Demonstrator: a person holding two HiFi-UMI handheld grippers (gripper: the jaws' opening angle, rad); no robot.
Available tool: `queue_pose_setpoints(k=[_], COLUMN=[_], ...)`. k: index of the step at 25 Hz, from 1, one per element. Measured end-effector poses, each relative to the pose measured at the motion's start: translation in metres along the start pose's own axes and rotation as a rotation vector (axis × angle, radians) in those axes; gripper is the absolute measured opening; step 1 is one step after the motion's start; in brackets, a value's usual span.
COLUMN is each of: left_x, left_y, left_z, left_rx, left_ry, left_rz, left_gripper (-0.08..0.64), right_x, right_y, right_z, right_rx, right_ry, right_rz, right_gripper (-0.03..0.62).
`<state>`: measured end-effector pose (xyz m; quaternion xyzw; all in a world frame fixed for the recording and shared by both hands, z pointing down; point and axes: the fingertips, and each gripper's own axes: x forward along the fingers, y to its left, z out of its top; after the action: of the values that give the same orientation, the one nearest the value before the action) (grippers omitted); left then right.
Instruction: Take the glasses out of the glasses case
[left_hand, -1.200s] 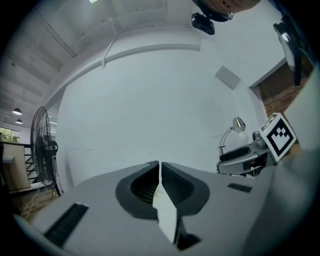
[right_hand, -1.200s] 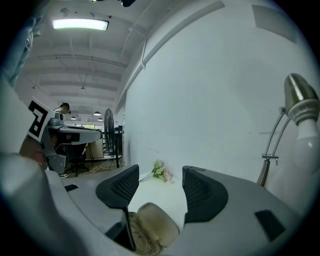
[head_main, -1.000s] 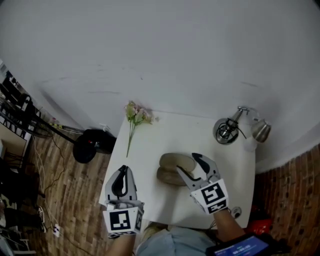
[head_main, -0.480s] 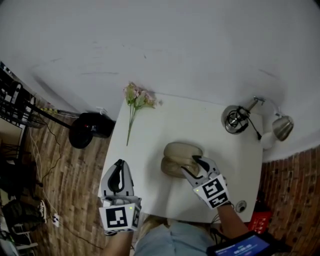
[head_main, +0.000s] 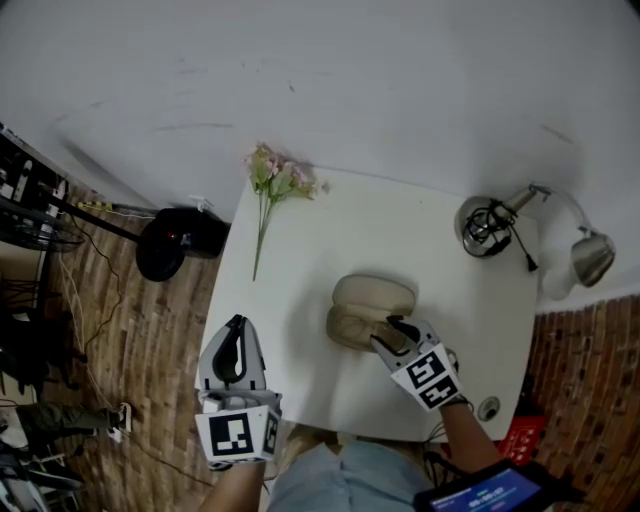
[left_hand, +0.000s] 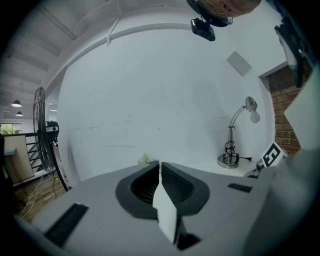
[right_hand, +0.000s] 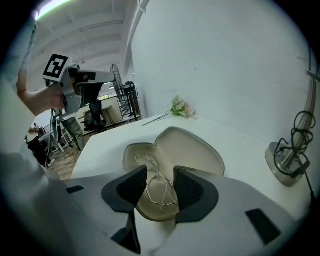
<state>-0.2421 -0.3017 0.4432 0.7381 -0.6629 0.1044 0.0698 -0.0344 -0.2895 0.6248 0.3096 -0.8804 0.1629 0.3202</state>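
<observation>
The beige glasses case lies open on the white table, lid back. In the right gripper view thin wire-framed glasses rest folded in the case's tray. My right gripper points down into the tray. Its jaws have just been closing and now straddle the frame, one on each side, with gaps still showing at the pads. My left gripper hovers at the table's left front edge, shut with nothing in it; in its own view the left gripper shows its jaws pressed together.
Pink flowers lie at the table's far left corner. A desk lamp with a coiled cable stands at the far right. A floor fan sits on the wood floor to the left. A small round object lies near the front right corner.
My right gripper has come down from above the case into its tray, and its jaws have narrowed around the glasses. The left gripper has sunk slightly by the table's left edge.
</observation>
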Motion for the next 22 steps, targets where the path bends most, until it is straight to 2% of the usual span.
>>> queue_pose_setpoints(k=[6,22], left_x=[0.005,0.017], left_y=[-0.002,-0.002], left_z=[-0.005,-0.011], left_rx=[-0.004,-0.002], left_ry=[0.01,0.027], left_rz=[-0.005,-0.019], left_gripper=[0.018,0.018], right_x=[0.005,0.017], right_y=[-0.001,0.0], right_z=[-0.01,-0.028], right_rx=[0.011,-0.047], right_ry=[0.036,0.165], right_rz=[0.014,0.043], right_gripper=[0.158,0.093])
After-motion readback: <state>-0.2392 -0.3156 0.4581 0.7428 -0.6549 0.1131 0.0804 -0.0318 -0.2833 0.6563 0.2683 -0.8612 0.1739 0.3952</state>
